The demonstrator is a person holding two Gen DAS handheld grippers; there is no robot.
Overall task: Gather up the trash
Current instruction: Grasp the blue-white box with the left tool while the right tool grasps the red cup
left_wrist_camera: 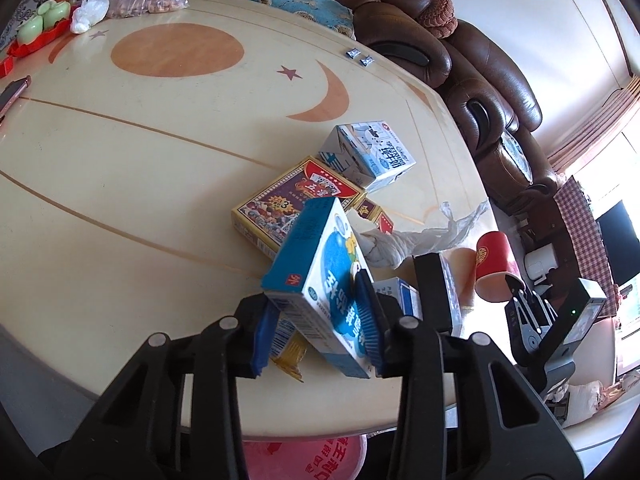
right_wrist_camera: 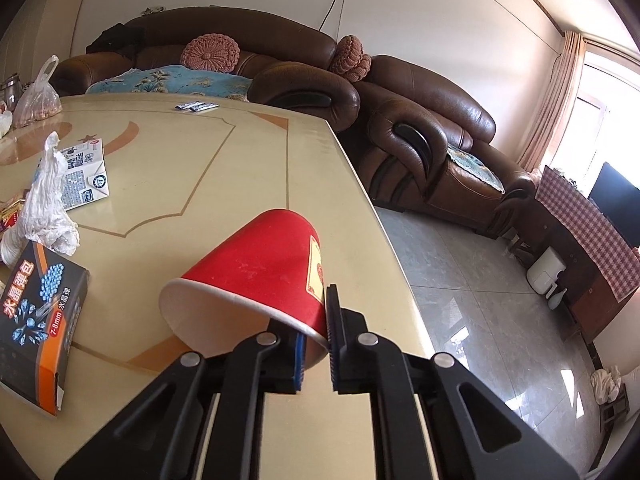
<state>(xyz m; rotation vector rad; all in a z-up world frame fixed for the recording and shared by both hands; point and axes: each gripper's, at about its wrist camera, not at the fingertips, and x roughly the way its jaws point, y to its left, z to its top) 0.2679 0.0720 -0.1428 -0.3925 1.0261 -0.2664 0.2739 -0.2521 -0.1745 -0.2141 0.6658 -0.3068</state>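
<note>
- The left gripper (left_wrist_camera: 320,320) has its two blue fingers (left_wrist_camera: 366,316) pressed on the sides of a blue and white box (left_wrist_camera: 320,276). The box is between the fingers and tilted, with its long side pointing up and away from the hand.
- The low end of the box sits over a yellow wrapper (left_wrist_camera: 290,354) that lies on the bench (left_wrist_camera: 120,200).
- The right gripper (right_wrist_camera: 316,344) is almost fully closed. Its fingers (right_wrist_camera: 331,328) pinch the rim of a red paper cup (right_wrist_camera: 260,272), one inside the mouth and one outside.
- The cup lies on its side near the bench edge. Its open mouth faces the hand and its bottom points away, toward the sofa (right_wrist_camera: 280,76).
- So each hand has its own piece of trash. I think the next thing is to lift both and carry them to a bin.
- A pink bag with red writing (left_wrist_camera: 312,456) shows below the bench edge in the left view. It may be the trash bag, but I cannot be sure.
- More trash waits on the bench: a yellow card box (left_wrist_camera: 288,200), a milk carton (left_wrist_camera: 372,152), a crumpled white plastic bag (right_wrist_camera: 44,208) and a black and orange box (right_wrist_camera: 36,320).
- The bench is smooth and cream, with an orange circle and moon shapes.
- The room has shiny floor tiles (right_wrist_camera: 480,320), a curtain (right_wrist_camera: 552,104) and a bright window.
</note>
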